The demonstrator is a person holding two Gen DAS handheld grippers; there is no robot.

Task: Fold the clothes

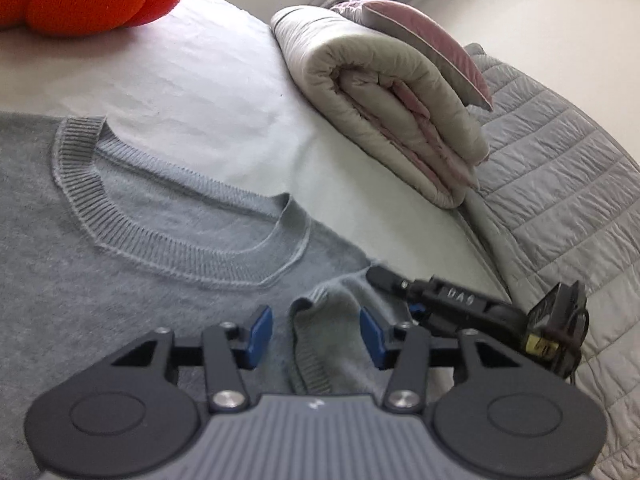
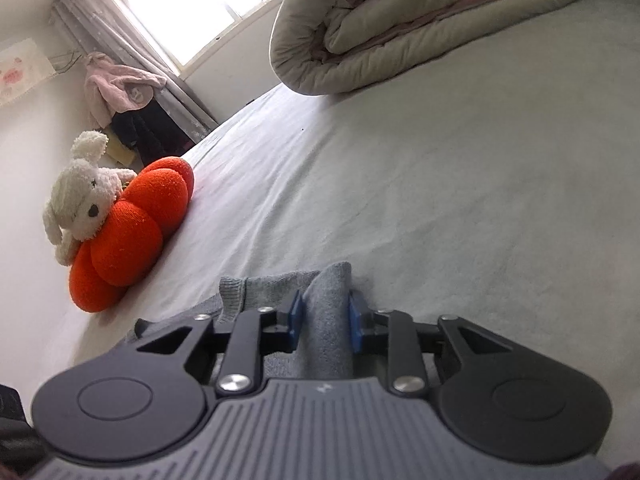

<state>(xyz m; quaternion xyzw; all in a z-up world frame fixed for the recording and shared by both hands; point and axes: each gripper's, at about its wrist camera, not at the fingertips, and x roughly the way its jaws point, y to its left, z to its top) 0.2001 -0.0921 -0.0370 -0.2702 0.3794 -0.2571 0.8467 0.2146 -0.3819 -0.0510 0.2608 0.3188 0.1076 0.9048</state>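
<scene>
A grey knit sweater point(image 1: 100, 240) lies flat on the white bed sheet point(image 1: 192, 92), its ribbed collar point(image 1: 160, 240) facing up. My left gripper point(image 1: 316, 332) is open just above the sweater, with a ribbed sleeve cuff point(image 1: 316, 344) lying between its blue pads. My right gripper point(image 2: 325, 316) is shut on a bunched fold of the grey sweater point(image 2: 330, 320) near the sheet point(image 2: 440, 200). The right gripper also shows in the left wrist view point(image 1: 460, 304), beside the sweater's right shoulder.
A rolled beige and pink duvet point(image 1: 384, 100) lies at the head of the bed, with a grey quilted cover point(image 1: 560, 184) beside it. An orange pumpkin cushion point(image 2: 132, 232) with a white plush toy point(image 2: 84, 196) sits by the wall. A window point(image 2: 192, 0) is behind.
</scene>
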